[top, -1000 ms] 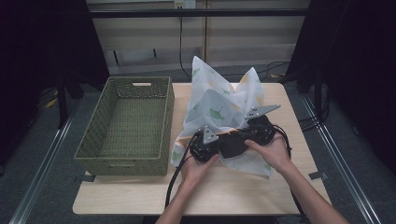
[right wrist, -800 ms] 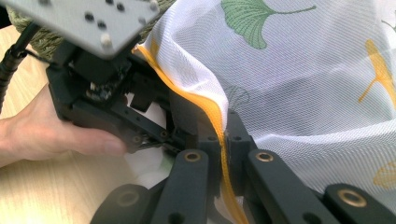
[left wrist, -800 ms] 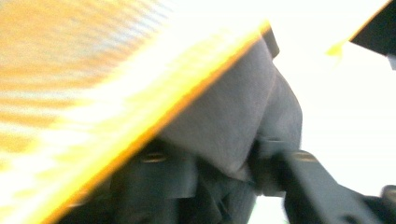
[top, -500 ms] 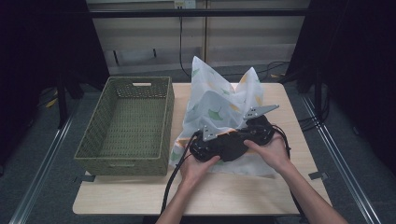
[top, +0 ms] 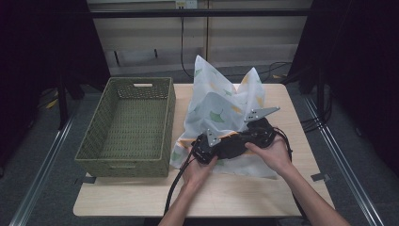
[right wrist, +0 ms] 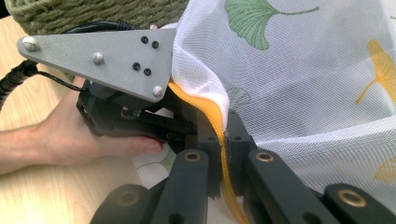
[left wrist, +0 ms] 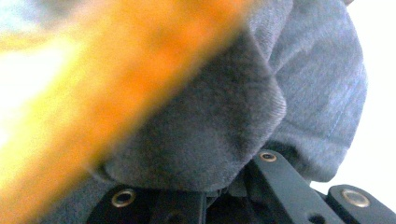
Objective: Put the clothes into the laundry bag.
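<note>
The right gripper (right wrist: 223, 154) is clamped on the mesh laundry bag's (top: 214, 106) orange rim (right wrist: 215, 116), while the left gripper (top: 225, 147), whose jaws have just been closing, pinches grey cloth (left wrist: 243, 93) at the mouth, likely next pushed deeper inside.

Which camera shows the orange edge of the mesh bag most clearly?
The right gripper view: the orange edge runs sharp between the right gripper jaws, pinched. The left gripper view shows it as an orange blur beside grey cloth. The high view shows a thin strip.
</note>
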Demonstrator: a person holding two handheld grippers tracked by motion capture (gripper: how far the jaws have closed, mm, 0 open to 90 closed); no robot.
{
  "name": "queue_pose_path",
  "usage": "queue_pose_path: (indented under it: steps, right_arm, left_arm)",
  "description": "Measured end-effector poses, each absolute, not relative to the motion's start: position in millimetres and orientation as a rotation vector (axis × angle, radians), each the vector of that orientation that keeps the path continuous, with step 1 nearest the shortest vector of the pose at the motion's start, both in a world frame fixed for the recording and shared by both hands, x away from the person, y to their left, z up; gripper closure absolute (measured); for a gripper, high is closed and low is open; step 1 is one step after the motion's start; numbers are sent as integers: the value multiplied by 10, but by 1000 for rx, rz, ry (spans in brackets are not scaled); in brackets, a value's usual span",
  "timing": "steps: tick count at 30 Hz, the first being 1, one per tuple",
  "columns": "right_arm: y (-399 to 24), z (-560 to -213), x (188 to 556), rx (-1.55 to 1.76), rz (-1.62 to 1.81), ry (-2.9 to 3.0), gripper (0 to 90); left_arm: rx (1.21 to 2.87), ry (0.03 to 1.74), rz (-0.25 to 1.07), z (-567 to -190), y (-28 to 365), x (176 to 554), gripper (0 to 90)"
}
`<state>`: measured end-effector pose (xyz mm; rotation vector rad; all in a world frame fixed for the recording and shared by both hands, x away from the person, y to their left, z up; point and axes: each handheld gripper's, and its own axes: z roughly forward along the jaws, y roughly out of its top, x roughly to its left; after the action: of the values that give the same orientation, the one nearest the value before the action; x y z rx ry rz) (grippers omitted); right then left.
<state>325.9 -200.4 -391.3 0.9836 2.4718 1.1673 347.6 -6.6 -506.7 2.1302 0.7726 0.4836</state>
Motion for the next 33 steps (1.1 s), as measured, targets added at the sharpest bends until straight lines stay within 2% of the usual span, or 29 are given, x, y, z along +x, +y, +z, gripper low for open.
queue_pose_path:
  steps: [3, 4, 7, 8, 17, 18, 22, 25, 28, 32, 33]
  right_arm:
    - [-2005, -3893, 3266, 979, 1176, 2472, 890]
    - [-2001, -3836, 3282, 971, 1196, 2457, 890]
    - [-1988, -3747, 3298, 958, 1235, 2437, 890]
    - [-1954, -3625, 3301, 938, 1262, 2411, 891]
    - [-1818, -3036, 3250, 825, 1362, 2332, 892]
    - [-1798, -2833, 3233, 788, 1394, 2297, 892]
    - [-1770, -2580, 3174, 765, 1421, 2261, 893]
    - [-1770, -2636, 3175, 792, 1388, 2301, 893]
    - [-1833, -2983, 3186, 853, 1296, 2368, 893]
    - [-1898, -3401, 3106, 906, 1220, 2440, 893]
    - [-1898, -3401, 3106, 906, 1220, 2440, 893]
  left_arm:
    - [2082, 758, 484, -4971, -27, 3448, 877]
    - [2005, 750, 464, -4859, 7, 3439, 878]
    - [1981, 732, 481, -4693, 5, 3439, 879]
    - [1942, 714, 506, -4534, -9, 3444, 879]
    - [1756, 741, 480, -3937, 17, 3576, 879]
    - [1743, 742, 502, -3839, 20, 3584, 879]
    - [1717, 726, 563, -3680, -28, 3549, 879]
    - [1733, 734, 551, -3815, -24, 3537, 878]
    - [1795, 747, 557, -4181, -24, 3504, 877]
    - [1877, 751, 571, -4476, 28, 3464, 875]
    - [1877, 751, 571, -4476, 28, 3464, 875]
